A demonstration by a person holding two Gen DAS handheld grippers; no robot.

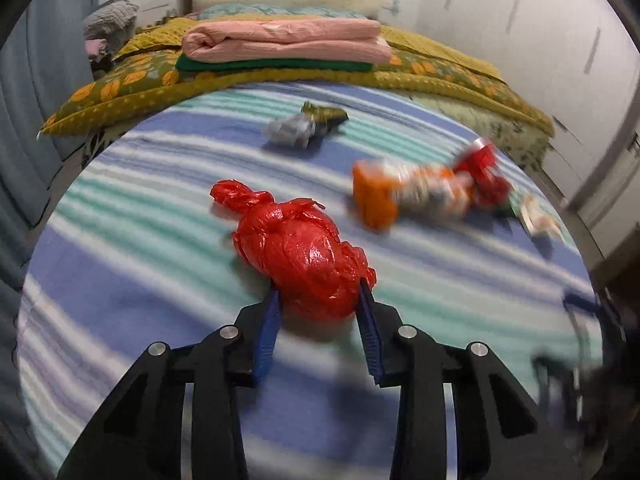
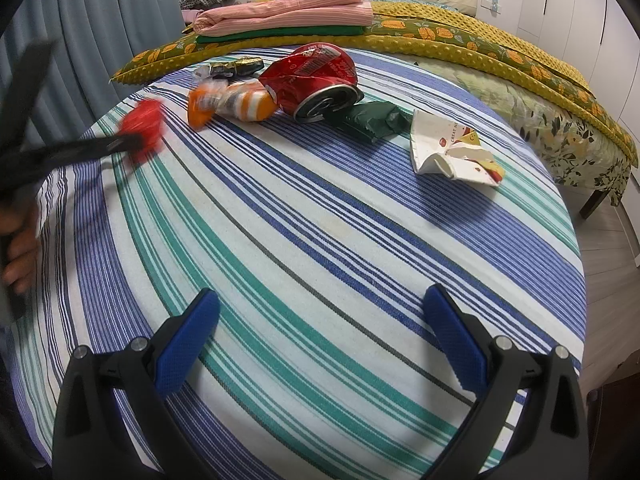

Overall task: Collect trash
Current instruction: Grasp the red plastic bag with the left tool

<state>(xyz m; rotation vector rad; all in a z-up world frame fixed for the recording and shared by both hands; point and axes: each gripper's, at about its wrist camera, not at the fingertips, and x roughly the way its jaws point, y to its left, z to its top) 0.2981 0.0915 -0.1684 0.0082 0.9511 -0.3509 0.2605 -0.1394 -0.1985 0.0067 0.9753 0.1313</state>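
A knotted red plastic bag [image 1: 304, 256] sits between the blue pads of my left gripper [image 1: 320, 292], which is shut on its near end. The right wrist view shows that same gripper [image 2: 132, 142] blurred at the far left with the red bag [image 2: 146, 128] at its tip. My right gripper [image 2: 320, 296] stands open over bare striped cloth, holding nothing. Beyond it lie an orange wrapper [image 2: 236, 106], a crushed red can [image 2: 316, 80], a green wrapper [image 2: 372, 120], a flattened white paper cup [image 2: 452, 152] and a dark gold wrapper [image 2: 236, 66]. A grey crumpled scrap [image 1: 288, 130] lies near the gold wrapper.
The striped tablecloth [image 2: 320, 220] covers a round table whose edge drops off on the right. Behind it is a bed with a yellow quilt [image 2: 460, 28] and folded pink bedding [image 2: 288, 12]. Grey curtains [image 2: 100, 20] hang on the left. A hand [image 2: 20, 256] holds the left gripper.
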